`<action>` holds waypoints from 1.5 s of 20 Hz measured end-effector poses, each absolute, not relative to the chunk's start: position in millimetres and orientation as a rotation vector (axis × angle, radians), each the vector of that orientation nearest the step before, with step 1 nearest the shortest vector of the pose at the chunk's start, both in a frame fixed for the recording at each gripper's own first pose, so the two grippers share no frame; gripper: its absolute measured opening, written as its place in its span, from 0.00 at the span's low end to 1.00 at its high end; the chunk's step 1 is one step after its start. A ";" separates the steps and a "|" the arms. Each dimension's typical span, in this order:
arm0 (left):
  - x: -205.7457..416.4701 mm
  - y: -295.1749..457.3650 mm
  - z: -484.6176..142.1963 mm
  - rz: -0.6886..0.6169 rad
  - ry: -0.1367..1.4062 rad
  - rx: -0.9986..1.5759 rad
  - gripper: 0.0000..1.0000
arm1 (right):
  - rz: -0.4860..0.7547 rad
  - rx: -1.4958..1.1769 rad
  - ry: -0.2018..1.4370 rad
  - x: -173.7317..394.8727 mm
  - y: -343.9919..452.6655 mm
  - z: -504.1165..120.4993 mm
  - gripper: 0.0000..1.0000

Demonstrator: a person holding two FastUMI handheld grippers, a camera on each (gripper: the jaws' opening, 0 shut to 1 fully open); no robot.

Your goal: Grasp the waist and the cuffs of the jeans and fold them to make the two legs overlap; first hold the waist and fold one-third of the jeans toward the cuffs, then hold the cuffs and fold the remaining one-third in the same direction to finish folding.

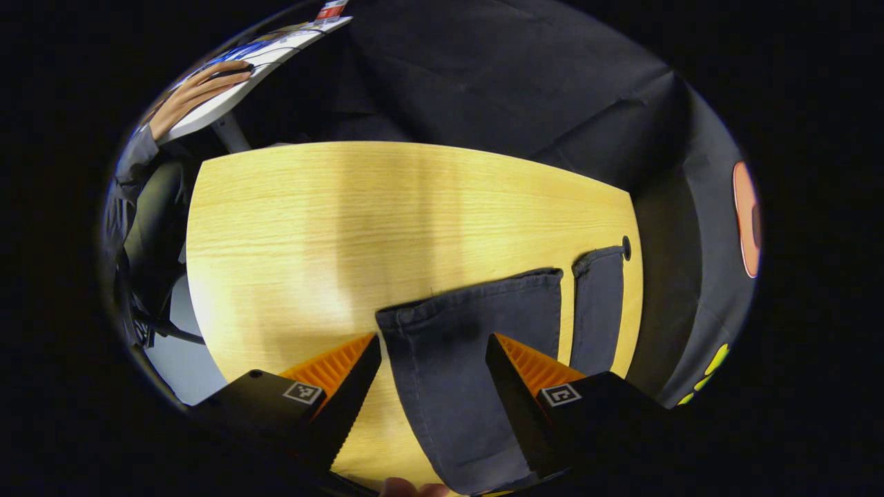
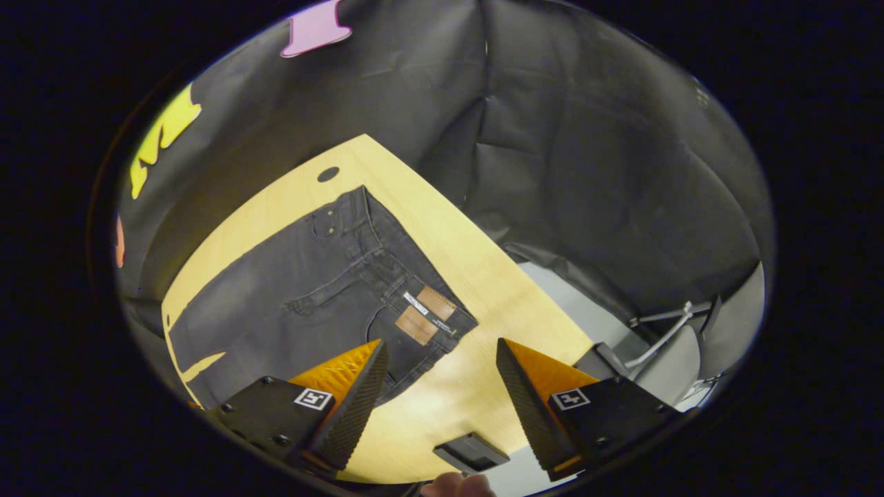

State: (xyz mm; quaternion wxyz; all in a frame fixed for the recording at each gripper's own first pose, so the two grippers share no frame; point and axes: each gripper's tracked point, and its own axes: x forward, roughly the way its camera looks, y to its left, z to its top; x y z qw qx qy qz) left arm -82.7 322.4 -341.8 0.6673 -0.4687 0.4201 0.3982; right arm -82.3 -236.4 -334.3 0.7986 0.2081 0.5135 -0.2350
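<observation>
- Jeans (image 2: 311,290) flat on the table (image 1: 290,228), legs side by side, not overlapped.
- Left gripper view: cuffs (image 1: 476,293) lie short of the far table edge; wide bare wood to the left.
- Right gripper view: waist (image 2: 407,276) near the table's right edge; legs run away lower left.
- Left gripper (image 1: 431,386) fingers spread, straddling one leg.
- Right gripper (image 2: 442,386) fingers spread, holding nothing.
</observation>
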 end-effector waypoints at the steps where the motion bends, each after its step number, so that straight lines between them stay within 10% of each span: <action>1: -82.1 326.6 -343.4 0.905 0.952 -1.055 1.00 | -0.504 0.461 1.120 -80.7 -235.9 -339.2 0.99; 17: -78.0 312.9 -354.1 0.982 1.191 -0.829 1.00 | -0.748 0.481 1.221 -59.4 -232.1 -399.7 0.90; 20: -86.8 317.2 -356.1 1.016 1.194 -0.812 0.88 | -0.724 0.574 1.179 -56.2 -227.6 -404.5 0.65; 25: -97.6 322.5 -355.1 1.015 1.134 -0.909 0.28 | -0.658 0.574 1.174 -48.7 -219.5 -403.0 0.45; 26: -96.7 321.2 -355.2 0.995 1.108 -0.936 0.24 | -0.661 0.563 1.171 -46.3 -219.8 -401.6 0.24; 30: -89.5 317.7 -351.5 0.931 1.016 -1.062 0.07 | -0.631 0.634 1.165 -47.1 -215.7 -397.4 0.16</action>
